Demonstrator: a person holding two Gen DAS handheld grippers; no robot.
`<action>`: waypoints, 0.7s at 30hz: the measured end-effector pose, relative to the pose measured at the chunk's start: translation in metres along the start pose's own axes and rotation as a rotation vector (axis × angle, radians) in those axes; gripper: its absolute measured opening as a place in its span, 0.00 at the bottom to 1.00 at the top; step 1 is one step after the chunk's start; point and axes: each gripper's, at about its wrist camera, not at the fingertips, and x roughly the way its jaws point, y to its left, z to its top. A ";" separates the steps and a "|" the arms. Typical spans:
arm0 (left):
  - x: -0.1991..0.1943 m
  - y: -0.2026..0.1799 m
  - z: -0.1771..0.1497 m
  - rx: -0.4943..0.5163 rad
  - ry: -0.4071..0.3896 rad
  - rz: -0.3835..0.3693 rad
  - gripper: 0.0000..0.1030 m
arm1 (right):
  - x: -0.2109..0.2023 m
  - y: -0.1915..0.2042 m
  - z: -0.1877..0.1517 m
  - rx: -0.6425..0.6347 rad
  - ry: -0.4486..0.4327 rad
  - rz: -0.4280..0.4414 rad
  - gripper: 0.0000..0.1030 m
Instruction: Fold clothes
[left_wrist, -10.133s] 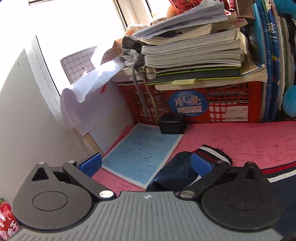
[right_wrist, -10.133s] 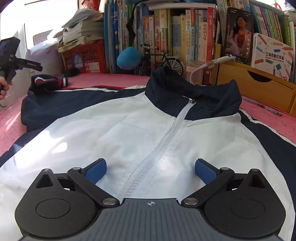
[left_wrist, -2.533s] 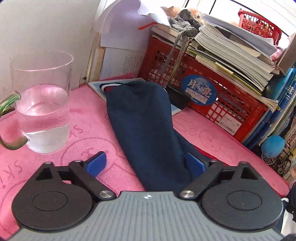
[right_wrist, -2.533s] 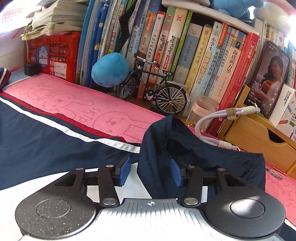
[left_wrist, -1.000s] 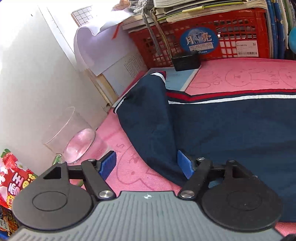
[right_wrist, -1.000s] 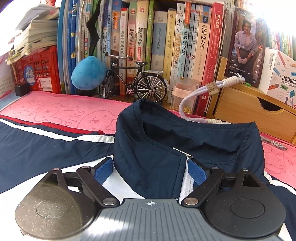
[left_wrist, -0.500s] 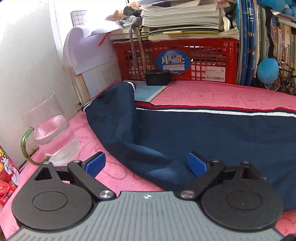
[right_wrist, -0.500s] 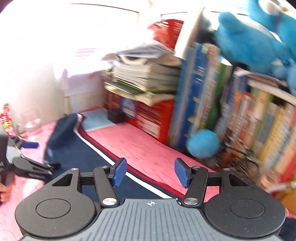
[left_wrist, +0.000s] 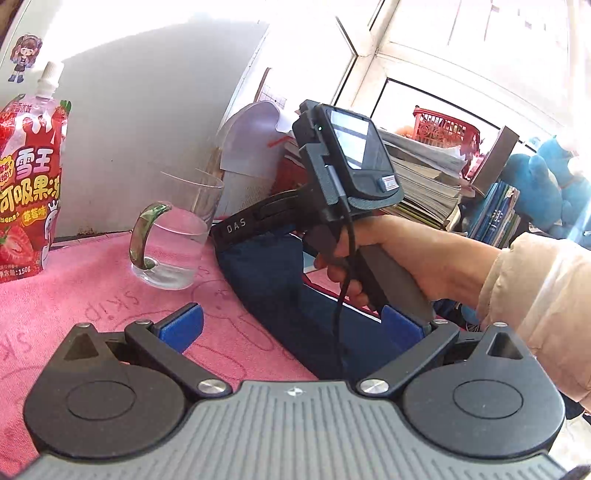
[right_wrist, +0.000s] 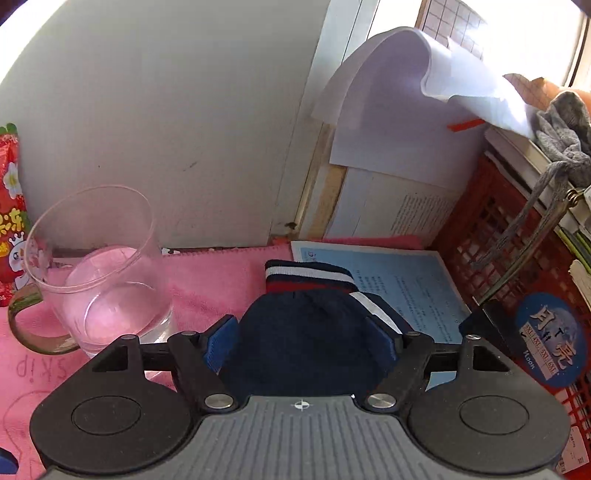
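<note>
A navy jacket sleeve (left_wrist: 280, 288) lies on the pink cloth (left_wrist: 74, 295). My left gripper (left_wrist: 291, 326) hovers low over it with its jaws opening wide; the sleeve's edge lies between the pads, unpressed. A hand (left_wrist: 388, 251) holds my right gripper's handle just ahead, over the sleeve end. In the right wrist view my right gripper (right_wrist: 303, 343) straddles the bunched sleeve (right_wrist: 299, 369) behind its striped cuff (right_wrist: 306, 277). Its jaws are opening, and the cloth fills the gap between the blue pads.
A glass mug of water (left_wrist: 173, 243) (right_wrist: 99, 280) stands close left of the sleeve. A red drink pouch (left_wrist: 29, 184) leans on the wall. A blue booklet (right_wrist: 406, 280) and a red crate (right_wrist: 517, 295) under stacked books (left_wrist: 417, 177) sit to the right.
My right gripper has swung from the jacket collar across to the sleeve cuff by the mug. My left gripper has turned left and widened; the hand holding the right gripper now fills its view.
</note>
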 end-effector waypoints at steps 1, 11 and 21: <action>0.000 -0.001 0.000 0.001 -0.006 0.002 1.00 | 0.009 0.002 -0.003 -0.015 0.004 -0.015 0.75; -0.004 -0.007 -0.001 0.031 -0.040 0.023 1.00 | 0.011 -0.039 0.002 0.228 -0.178 0.052 0.17; -0.005 -0.004 -0.002 0.029 -0.032 0.034 1.00 | 0.019 -0.053 -0.004 0.397 -0.174 0.268 0.65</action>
